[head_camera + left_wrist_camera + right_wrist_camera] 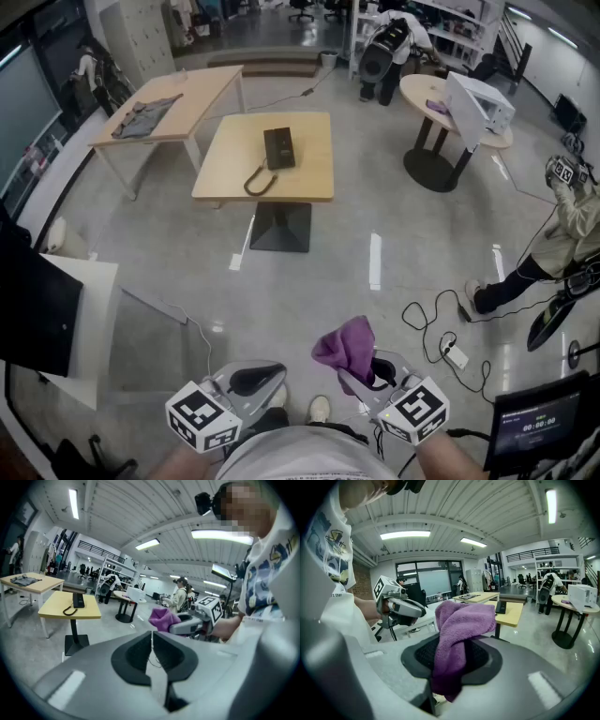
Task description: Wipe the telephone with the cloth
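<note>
R gripper [367,373], close to the body, jaws clamped on purple cloth [459,634], which bunches up above them. L gripper [151,658] just beside it, jaws together, nothing btwn. Well ahead of both, the telephone [279,147] sits on a square table [314,173], apart from cloth.

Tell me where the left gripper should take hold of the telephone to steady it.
Probably across the telephone body's two long sides, from above: it lies flat on the table, an oblong block. Keep off its near-left corner, where the cord loops out.
</note>
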Tool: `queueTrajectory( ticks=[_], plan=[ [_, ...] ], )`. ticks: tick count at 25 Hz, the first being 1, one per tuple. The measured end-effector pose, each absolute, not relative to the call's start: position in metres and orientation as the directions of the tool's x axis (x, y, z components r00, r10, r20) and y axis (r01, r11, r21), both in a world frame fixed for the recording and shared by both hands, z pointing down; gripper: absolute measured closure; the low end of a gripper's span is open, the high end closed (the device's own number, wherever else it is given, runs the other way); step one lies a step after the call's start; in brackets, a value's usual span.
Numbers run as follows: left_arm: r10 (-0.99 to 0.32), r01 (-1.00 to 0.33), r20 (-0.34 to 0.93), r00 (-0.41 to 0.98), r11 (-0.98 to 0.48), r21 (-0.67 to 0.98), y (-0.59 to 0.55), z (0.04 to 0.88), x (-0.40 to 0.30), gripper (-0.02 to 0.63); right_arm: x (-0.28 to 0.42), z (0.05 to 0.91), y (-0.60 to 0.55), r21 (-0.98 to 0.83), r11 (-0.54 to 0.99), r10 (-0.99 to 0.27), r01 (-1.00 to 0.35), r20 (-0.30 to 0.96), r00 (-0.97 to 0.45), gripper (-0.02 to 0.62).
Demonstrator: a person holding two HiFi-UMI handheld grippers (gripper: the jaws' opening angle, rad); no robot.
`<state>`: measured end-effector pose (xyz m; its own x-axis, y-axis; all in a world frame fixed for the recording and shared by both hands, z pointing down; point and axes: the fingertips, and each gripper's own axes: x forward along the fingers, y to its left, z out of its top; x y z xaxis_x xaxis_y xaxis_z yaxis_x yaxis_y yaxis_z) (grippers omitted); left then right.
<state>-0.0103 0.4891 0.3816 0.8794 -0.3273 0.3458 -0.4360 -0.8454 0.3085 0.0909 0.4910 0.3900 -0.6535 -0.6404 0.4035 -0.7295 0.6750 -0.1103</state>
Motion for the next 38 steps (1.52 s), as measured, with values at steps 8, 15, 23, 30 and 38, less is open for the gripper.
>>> queueTrajectory(
  ticks=[8,15,23,30,38],
  plan=[
    [-0.336,-0.448,0.349,0.875,-0.835,0.319,0.492,0.378,-0.008,0.592,0.095,0.387,0.494,-0.115,0.678,-0.64,-0.726,0.392,-0.66,0.482],
    [-0.338,-0.45,0.351,0.873,-0.836,0.314,0.49,0.379,0.003,0.592,0.11,0.391,0.494,-0.122,0.664,-0.651,-0.738,0.392,-0.65,0.482],
    [-0.327,-0.441,0.348,0.879,-0.836,0.327,0.486,0.38,0.013,0.592,0.12,0.39,0.492,-0.142,0.657,-0.652,-0.74,0.386,-0.653,0.48],
    [-0.351,-0.464,0.349,0.869,-0.822,0.329,0.479,0.377,0.017,0.592,0.125,0.389,0.489,-0.135,0.675,-0.637,-0.725,0.388,-0.666,0.48],
    [-0.412,-0.518,0.335,0.847,-0.781,0.35,0.464,0.377,0.006,0.601,0.121,0.394,0.473,-0.14,0.692,-0.616,-0.708,0.398,-0.68,0.48]
  ],
)
